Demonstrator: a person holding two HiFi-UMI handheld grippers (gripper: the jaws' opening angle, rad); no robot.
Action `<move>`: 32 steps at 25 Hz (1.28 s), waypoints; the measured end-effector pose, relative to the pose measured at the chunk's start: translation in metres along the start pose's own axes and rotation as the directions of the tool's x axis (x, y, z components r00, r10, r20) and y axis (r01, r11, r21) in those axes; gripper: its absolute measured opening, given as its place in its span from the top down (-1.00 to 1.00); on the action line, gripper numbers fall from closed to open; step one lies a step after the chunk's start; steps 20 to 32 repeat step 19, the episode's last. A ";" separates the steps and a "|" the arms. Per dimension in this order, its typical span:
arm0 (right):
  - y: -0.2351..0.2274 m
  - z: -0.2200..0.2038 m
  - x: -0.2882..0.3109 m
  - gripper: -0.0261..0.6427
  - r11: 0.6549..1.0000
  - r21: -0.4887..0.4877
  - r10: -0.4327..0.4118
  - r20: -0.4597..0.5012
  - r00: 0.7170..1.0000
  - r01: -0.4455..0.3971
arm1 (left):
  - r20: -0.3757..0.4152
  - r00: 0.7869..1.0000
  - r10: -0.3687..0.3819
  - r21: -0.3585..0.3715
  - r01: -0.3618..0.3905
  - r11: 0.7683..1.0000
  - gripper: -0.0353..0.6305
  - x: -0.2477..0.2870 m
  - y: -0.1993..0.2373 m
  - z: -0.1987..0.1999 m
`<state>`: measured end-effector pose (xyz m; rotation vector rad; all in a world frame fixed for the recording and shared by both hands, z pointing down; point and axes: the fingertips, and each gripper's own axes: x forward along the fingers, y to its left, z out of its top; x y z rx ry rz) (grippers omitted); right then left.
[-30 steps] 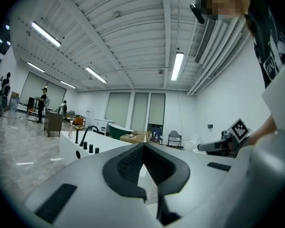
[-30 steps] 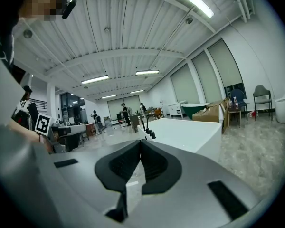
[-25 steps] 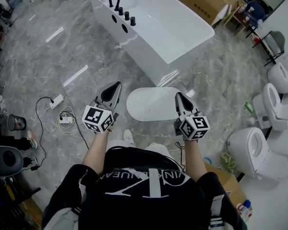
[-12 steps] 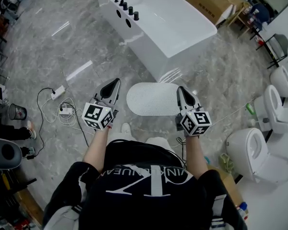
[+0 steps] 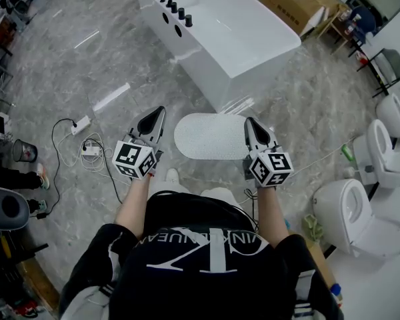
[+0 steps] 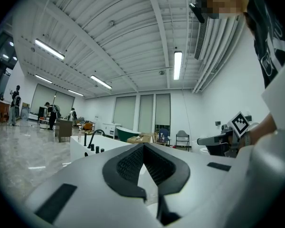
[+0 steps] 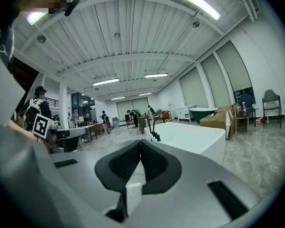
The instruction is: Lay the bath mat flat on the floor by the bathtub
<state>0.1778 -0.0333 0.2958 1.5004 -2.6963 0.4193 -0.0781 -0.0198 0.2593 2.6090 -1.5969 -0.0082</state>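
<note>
Only the head view shows the bath mat (image 5: 210,137). It lies flat on the floor (image 5: 87,72) just beside the bathtub (image 5: 233,39), between the left claw (image 5: 157,114) and the right claw (image 5: 251,123). The gripper views show each claw clenched, tips together, holding nothing.

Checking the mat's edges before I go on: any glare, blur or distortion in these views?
Head view: sharp; light streaks glare on the glossy floor, one at the foot of the tub, but the mat is evenly lit. Both gripper views: heavy fisheye bending, dark corners, bright ceiling lamps.
</note>
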 end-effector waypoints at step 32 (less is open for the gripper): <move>-0.009 -0.004 -0.026 0.84 1.000 0.008 0.004 -0.007 1.000 -0.004 | -0.008 1.000 0.008 0.005 -0.008 1.000 0.85 -0.005 -0.025 0.000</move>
